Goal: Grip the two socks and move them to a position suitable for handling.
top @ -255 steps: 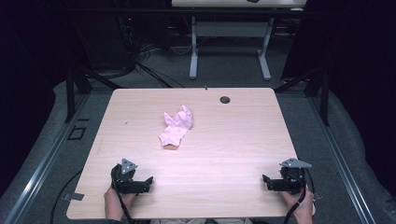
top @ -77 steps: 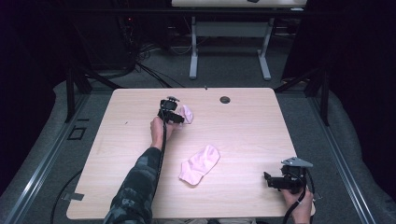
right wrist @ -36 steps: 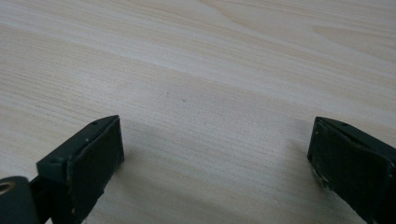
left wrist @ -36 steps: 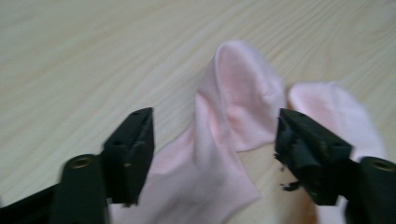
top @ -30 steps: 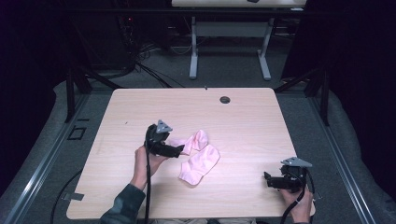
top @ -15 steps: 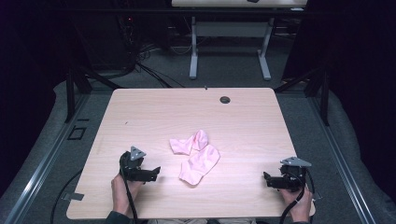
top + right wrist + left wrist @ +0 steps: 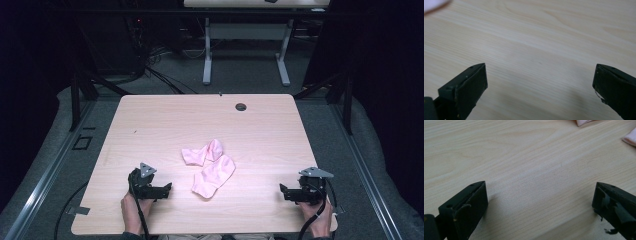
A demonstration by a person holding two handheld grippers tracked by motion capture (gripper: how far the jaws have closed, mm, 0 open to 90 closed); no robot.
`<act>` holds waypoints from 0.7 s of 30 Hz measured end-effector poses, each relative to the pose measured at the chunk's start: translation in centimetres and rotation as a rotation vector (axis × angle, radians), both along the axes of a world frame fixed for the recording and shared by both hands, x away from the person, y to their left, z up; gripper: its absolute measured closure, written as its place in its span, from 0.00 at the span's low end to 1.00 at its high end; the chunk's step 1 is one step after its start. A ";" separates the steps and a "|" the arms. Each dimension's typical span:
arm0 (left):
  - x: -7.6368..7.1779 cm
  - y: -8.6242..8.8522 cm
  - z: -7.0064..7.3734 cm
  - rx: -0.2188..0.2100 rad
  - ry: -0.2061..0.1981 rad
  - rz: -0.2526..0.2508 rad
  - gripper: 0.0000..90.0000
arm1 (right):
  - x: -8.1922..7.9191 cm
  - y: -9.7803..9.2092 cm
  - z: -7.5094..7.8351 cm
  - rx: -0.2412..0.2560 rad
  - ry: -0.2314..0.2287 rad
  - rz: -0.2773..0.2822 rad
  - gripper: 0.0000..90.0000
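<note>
Both the left hand-held gripper (image 7: 167, 188) and right hand-held gripper (image 7: 283, 190) gape empty; the 2 socks (image 7: 209, 166) apparently overlap, so a pinch may lift both.

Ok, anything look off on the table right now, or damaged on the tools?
Mostly tidy. The two pink socks lie mid-table, touching and askew, the far one crumpled. The left gripper has ragged, peeling material on one jaw pad; the right gripper shows a small chip. Both are open and empty.

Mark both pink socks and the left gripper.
Upper pink sock (image 7: 202, 153), high view, mid fabric.
Lower pink sock (image 7: 215, 176), high view, middle.
Left gripper (image 7: 168, 188), high view, between its jaw tips.
</note>
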State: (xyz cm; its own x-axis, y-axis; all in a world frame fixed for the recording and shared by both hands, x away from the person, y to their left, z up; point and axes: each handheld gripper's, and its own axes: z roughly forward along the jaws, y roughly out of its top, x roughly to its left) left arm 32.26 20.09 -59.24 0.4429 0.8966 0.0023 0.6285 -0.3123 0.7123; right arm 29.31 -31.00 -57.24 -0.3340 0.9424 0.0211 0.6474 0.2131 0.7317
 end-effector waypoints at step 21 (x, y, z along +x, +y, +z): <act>0.0 -0.1 0.0 -0.002 0.001 0.022 0.00 | 0.9 18.1 6.1 -0.104 -0.015 0.491 0.09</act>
State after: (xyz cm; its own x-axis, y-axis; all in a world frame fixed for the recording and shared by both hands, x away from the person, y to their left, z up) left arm 32.29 20.00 -59.27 0.4229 0.9062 -0.0001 0.6357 -0.2966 0.7127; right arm 30.22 -12.92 -51.10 -0.7384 0.6704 -0.0724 0.4419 0.5622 0.6990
